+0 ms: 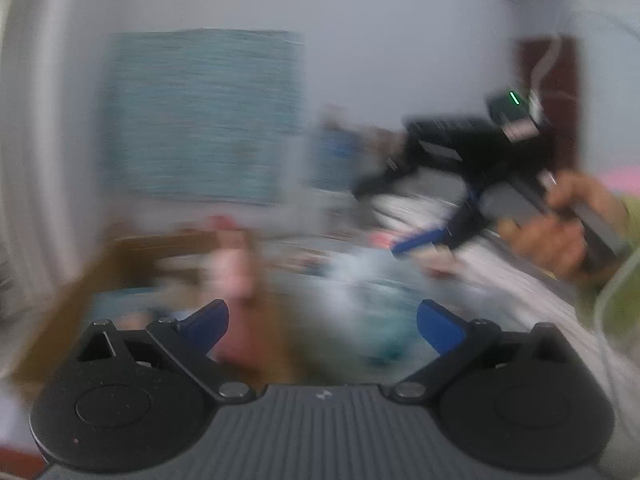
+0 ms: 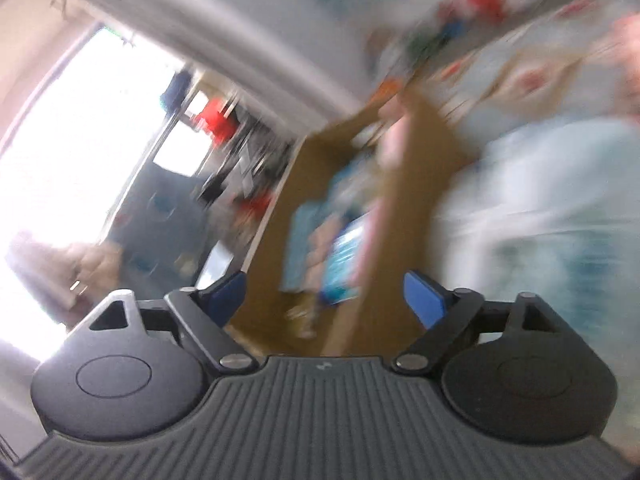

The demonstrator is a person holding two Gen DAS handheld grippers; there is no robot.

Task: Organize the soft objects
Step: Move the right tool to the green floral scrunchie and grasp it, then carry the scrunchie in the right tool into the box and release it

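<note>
We judged step as between picks. Left gripper (image 1: 322, 326) jaws apart, empty; right gripper (image 2: 324, 300) jaws apart, empty. Blurred soft items (image 2: 332, 248) lay inside cardboard box (image 2: 416, 120). Next: we needed steady aim at another soft item.

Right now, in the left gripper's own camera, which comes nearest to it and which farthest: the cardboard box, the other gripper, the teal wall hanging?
1. Cardboard box, low left, nearest.
2. Right gripper, right, mid-distance.
3. Teal wall hanging, behind, upper left, farthest.
</note>
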